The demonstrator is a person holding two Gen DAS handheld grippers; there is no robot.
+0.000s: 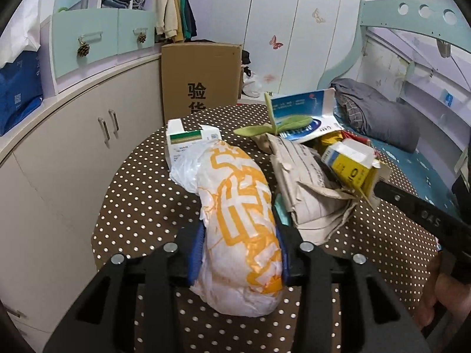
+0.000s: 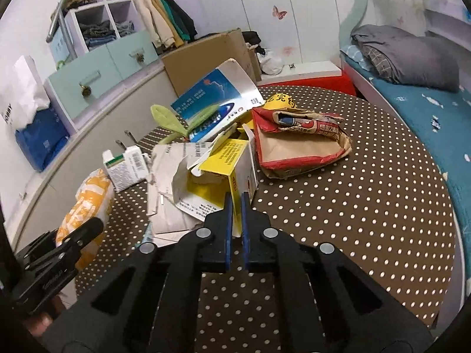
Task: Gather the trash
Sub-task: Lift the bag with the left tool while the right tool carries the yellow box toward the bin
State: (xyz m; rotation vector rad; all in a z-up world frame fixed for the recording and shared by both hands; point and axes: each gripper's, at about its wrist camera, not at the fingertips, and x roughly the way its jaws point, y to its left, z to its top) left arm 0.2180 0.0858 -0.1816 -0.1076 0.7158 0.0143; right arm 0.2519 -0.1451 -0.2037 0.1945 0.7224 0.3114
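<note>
left gripper (image 1: 240,253) clamps wrapper (image 1: 238,206); right gripper (image 2: 237,206) pinches yellow box (image 2: 223,173).

Two grippers, the left gripper (image 1: 240,253) and right gripper (image 2: 237,220), are working over one polka-dot table (image 2: 368,206). Lying on it are three small cartons: one green-and-white (image 2: 126,170), one yellow (image 2: 223,164), one blue (image 2: 215,100). Also sitting there: one orange-printed plastic bag (image 1: 238,206), one red paper bag (image 2: 297,138), one beige wrapper (image 1: 303,182).

The cardboard box (image 1: 201,81) reads "验货" in black.
</note>
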